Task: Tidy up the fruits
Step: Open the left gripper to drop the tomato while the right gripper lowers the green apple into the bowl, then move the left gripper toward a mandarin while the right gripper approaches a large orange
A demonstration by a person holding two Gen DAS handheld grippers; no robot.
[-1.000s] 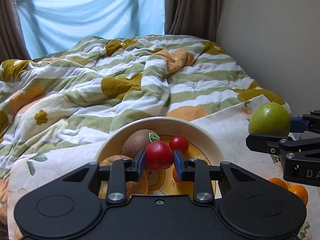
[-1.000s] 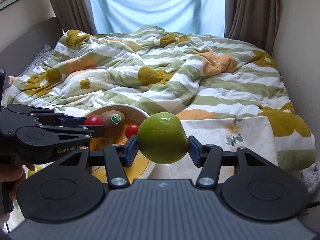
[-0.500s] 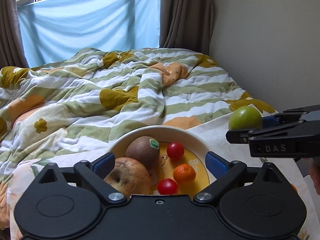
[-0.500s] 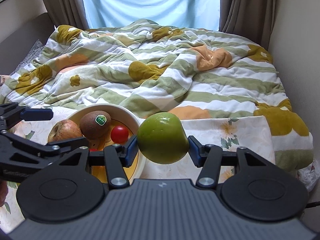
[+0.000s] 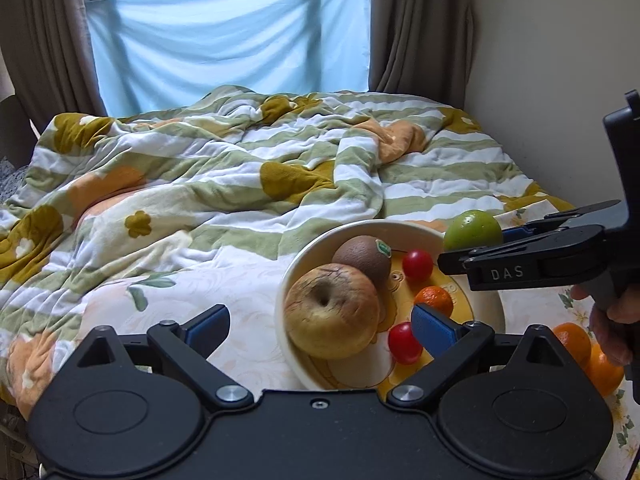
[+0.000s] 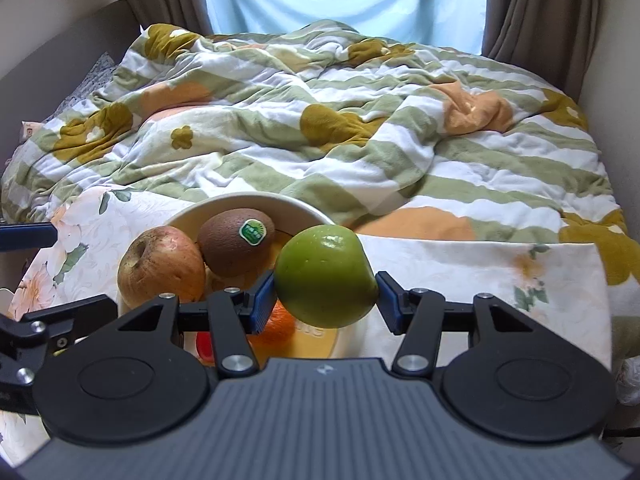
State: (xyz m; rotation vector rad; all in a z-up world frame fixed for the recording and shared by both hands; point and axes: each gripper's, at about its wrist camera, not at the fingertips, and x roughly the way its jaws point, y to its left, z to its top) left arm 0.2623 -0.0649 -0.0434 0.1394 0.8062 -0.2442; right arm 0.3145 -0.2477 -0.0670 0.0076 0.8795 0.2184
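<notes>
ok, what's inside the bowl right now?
In the bowl: a yellowish apple, a stickered kiwi, two cherry tomatoes, one mandarin. Whatever lies under the apple and kiwi is hidden. The green apple is outside, in the right claw.
</notes>
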